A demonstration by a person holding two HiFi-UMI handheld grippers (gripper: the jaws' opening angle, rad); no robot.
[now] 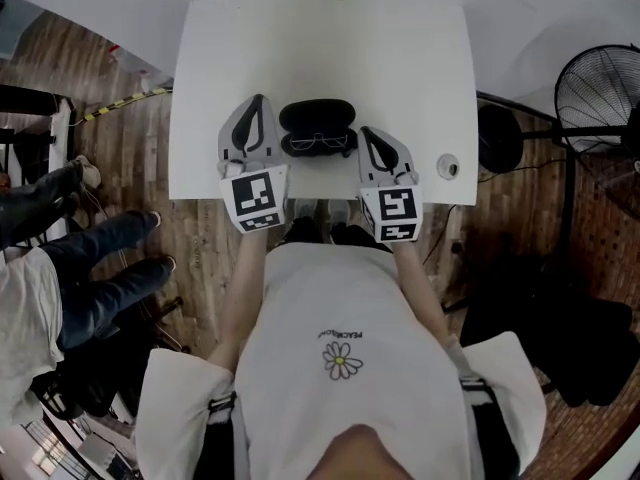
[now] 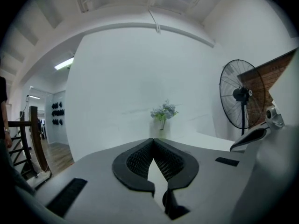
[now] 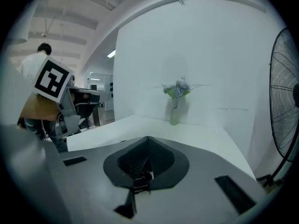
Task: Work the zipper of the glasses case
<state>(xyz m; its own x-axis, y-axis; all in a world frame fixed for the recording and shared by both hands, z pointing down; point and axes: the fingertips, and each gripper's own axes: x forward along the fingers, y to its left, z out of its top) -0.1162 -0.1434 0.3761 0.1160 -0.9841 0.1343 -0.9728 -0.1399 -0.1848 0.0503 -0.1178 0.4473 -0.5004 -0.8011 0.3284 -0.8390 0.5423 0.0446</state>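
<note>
Flanking the glasses case (image 1: 317,118), left gripper (image 1: 259,105) and right gripper (image 1: 367,134).
Both pairs of jaws pressed together, empty; the case lies open between them.

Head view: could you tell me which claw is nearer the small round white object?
The right claw; the small round white object sits beside it, whereas the left claw lies beyond the black glasses case.

Upside-down "PEACE" print (image 1: 345,335) above a daisy (image 1: 342,361) on the person's white shirt (image 1: 290,308)
</note>
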